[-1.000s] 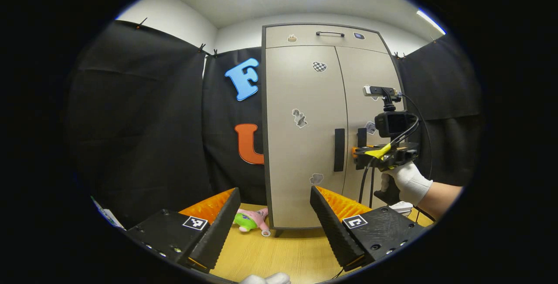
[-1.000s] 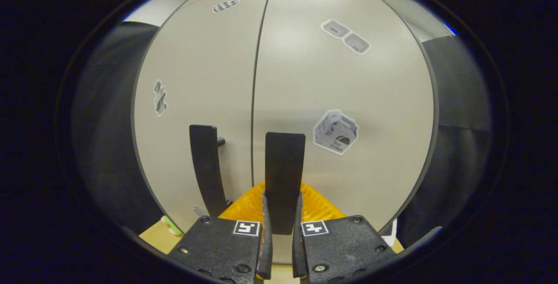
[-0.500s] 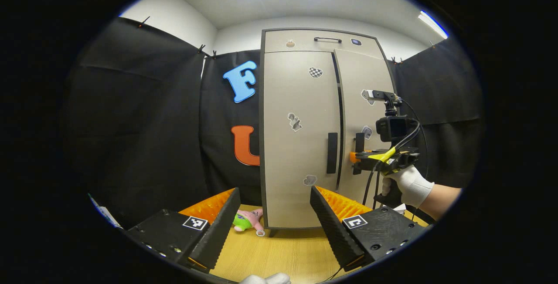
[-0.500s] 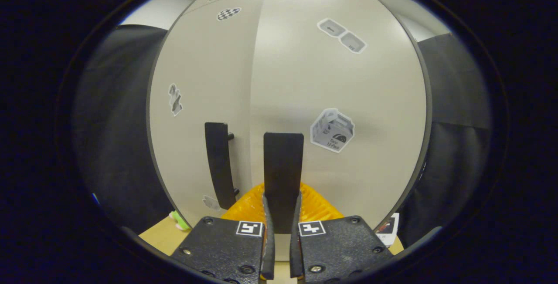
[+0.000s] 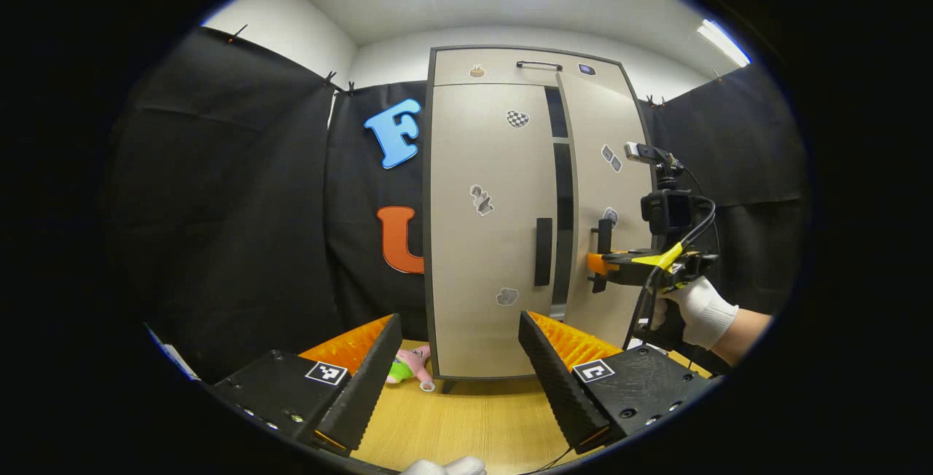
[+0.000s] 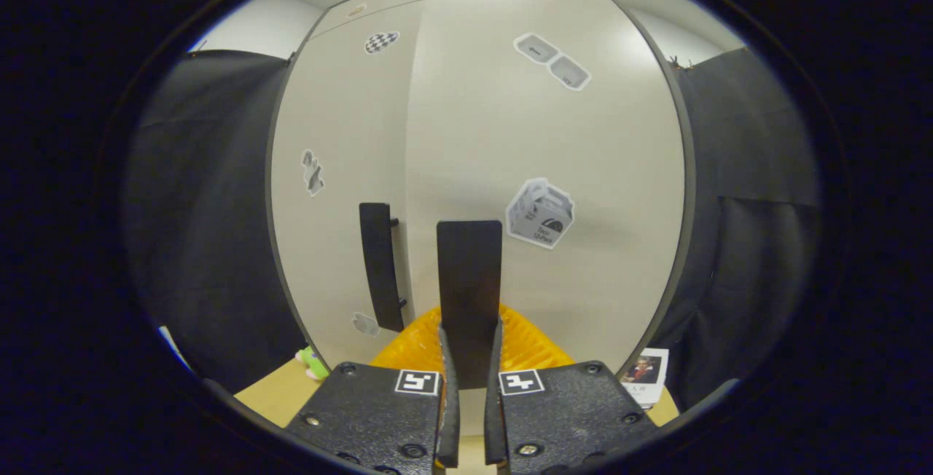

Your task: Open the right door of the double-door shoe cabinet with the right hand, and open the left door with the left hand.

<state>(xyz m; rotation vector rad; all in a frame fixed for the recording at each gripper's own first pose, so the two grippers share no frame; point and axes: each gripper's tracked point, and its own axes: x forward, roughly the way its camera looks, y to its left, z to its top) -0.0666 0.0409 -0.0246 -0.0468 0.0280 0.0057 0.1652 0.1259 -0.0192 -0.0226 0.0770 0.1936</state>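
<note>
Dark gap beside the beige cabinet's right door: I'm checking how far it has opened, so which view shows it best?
The left gripper view: the dark gap runs between both doors. In the right gripper view, the right door hides it.

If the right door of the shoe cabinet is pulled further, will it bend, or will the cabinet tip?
The right door looks like a stiff flat panel, so it probably swings without bending. The right gripper has its jaws shut on the right door handle, a rigid bar, so slipping seems unlikely. The cabinet is tall and narrow; a hard pull might rock it.
</note>
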